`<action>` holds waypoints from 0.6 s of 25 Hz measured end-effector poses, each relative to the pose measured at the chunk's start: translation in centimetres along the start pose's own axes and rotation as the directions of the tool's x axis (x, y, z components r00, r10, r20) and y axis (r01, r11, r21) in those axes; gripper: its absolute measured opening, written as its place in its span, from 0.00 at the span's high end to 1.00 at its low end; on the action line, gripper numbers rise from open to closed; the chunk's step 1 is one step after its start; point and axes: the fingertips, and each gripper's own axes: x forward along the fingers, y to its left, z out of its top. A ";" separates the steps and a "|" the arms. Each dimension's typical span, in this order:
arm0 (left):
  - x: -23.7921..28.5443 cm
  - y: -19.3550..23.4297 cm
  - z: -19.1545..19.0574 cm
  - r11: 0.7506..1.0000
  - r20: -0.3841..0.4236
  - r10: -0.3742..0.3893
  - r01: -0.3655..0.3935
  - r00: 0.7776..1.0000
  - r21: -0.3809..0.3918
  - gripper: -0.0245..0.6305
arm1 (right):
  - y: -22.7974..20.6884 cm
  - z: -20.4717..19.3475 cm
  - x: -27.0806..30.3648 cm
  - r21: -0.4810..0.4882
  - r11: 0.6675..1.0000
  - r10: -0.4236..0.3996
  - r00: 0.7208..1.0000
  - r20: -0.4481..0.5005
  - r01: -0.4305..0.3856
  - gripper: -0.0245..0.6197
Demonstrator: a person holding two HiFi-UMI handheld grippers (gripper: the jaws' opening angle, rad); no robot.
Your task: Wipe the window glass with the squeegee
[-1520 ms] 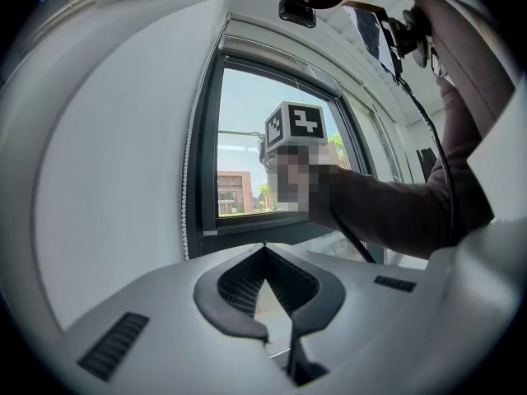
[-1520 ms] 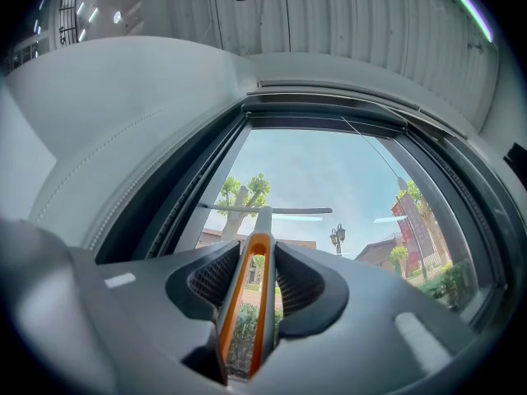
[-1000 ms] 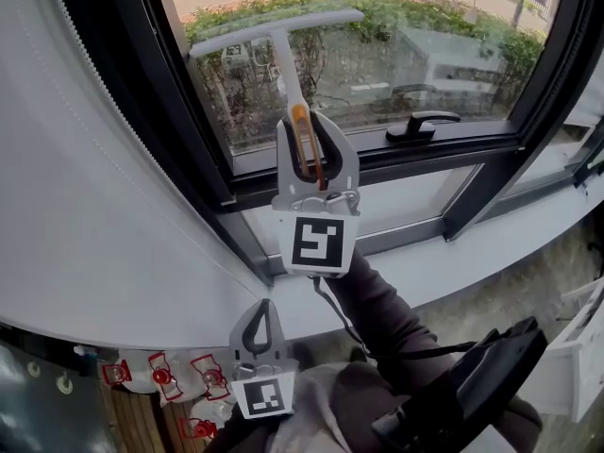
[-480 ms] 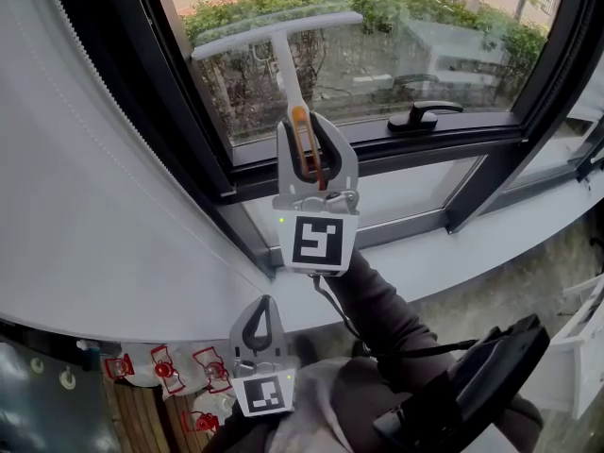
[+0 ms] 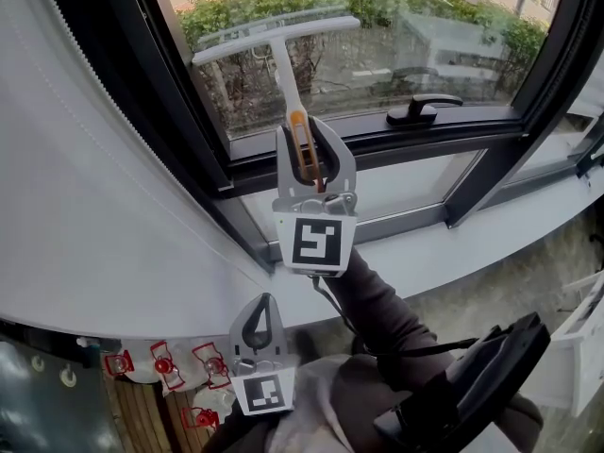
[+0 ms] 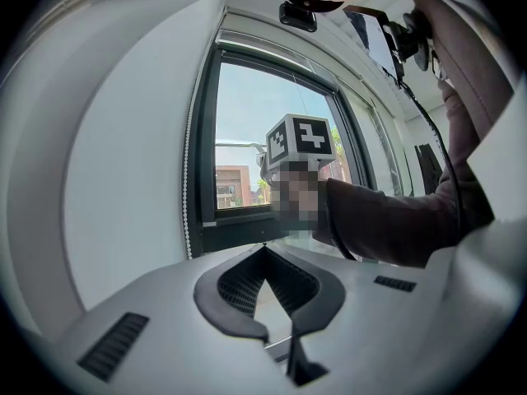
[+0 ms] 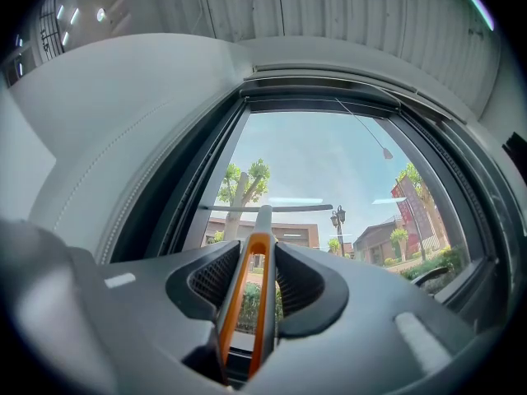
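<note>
Jaws of the right gripper are closed on the orange-edged grip of the squeegee, pads pressing it from both sides. From the jaws the white shaft runs up to a T-shaped blade, which lies level across the window glass, up and to the left of the window handle. Actual contact between blade and pane cannot be confirmed.

Jaws of the left gripper are closed tip to tip with nothing between them. This gripper hangs well below and to the left of the window handle, away from the glass.

Obstructions:
- The window handle, black, sits on the lower rail of the dark window frame, to the right of the right gripper and lower than the blade.
- The left upright of the frame stands near the blade's left end, far left of the window handle.
- A white curved panel fills the area left of that upright.

Surroundings:
- A grey sill runs below the window handle.
- A dark sleeve extends down from the right gripper, below the window handle.
- A black device lies directly beneath the window handle at the lower edge of the head view.
- Small red-and-white items rest on wooden slats far below and left; their type cannot be determined.
</note>
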 end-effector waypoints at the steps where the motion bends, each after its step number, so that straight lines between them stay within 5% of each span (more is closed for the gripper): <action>1: 0.0 0.0 0.0 1.000 -0.001 0.000 0.000 1.000 -0.001 0.96 | 0.0 -0.1 -0.1 0.000 1.000 0.000 1.000 -0.003 0.000 0.76; 15: 0.3 -0.3 -0.3 1.000 -0.019 -0.005 0.005 1.000 0.002 0.96 | 0.2 -2.0 -0.9 0.008 1.000 0.007 1.000 -0.028 -0.007 0.76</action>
